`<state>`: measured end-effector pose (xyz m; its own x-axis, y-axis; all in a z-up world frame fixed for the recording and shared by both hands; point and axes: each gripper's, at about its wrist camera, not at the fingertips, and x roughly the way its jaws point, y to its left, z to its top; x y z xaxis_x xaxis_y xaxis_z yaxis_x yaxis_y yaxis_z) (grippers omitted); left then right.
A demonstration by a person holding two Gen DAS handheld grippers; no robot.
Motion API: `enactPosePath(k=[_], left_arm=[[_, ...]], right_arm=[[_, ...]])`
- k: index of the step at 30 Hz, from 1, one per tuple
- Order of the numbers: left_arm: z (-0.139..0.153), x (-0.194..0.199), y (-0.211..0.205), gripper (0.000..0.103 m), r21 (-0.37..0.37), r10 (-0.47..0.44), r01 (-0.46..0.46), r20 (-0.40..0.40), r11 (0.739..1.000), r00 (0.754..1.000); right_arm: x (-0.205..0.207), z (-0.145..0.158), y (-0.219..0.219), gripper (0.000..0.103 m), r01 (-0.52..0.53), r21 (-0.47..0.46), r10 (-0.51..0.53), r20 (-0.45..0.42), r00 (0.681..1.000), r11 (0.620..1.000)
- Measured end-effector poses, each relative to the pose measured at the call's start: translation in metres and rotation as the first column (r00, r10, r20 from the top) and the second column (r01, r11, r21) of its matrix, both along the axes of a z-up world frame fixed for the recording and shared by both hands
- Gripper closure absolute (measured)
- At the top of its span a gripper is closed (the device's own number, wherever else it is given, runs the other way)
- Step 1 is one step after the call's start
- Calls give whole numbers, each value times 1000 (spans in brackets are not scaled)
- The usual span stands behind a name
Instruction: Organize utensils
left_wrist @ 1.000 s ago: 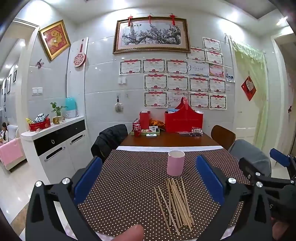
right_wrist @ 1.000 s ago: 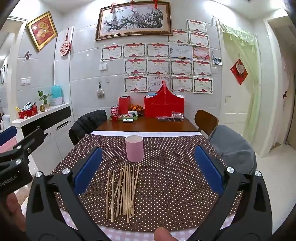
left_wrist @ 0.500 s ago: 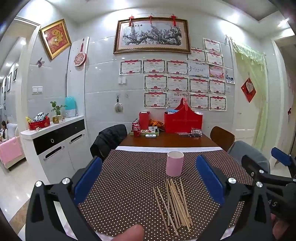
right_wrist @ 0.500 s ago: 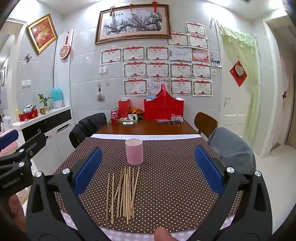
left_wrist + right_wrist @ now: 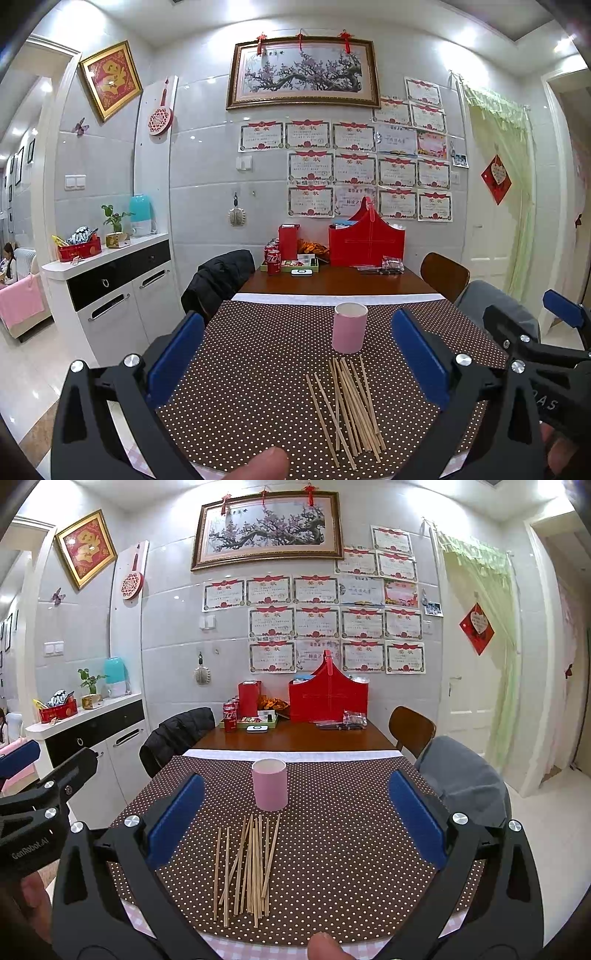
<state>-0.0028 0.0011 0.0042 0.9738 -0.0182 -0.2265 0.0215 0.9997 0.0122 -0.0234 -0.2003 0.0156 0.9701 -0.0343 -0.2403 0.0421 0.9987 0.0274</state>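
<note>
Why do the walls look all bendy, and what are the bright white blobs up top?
Left wrist view: the fisheye lens bows the wall and doorway edges, and ceiling lights flare into white glare. Right wrist view: the same bending, with reflections shining on the glossy wall tiles; the chopsticks and pink cup look sharp, while the fingertip at the bottom edge is blurry.

My left gripper [image 5: 297, 360] and right gripper [image 5: 291, 821]: black angular frames, blue rectangular finger pads [image 5: 175, 819], silver screws [image 5: 77, 826] at the pivots. White lettering "GenRobot.AI" marks the left gripper's side.
</note>
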Motion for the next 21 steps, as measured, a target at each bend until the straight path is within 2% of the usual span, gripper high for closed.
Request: enactPosePath(k=[21], left_arm=[[8, -2, 5, 4, 1, 4, -4, 8, 1000, 1000]], right_arm=[[2, 3, 1, 6, -18, 5, 18, 7, 1000, 1000]])
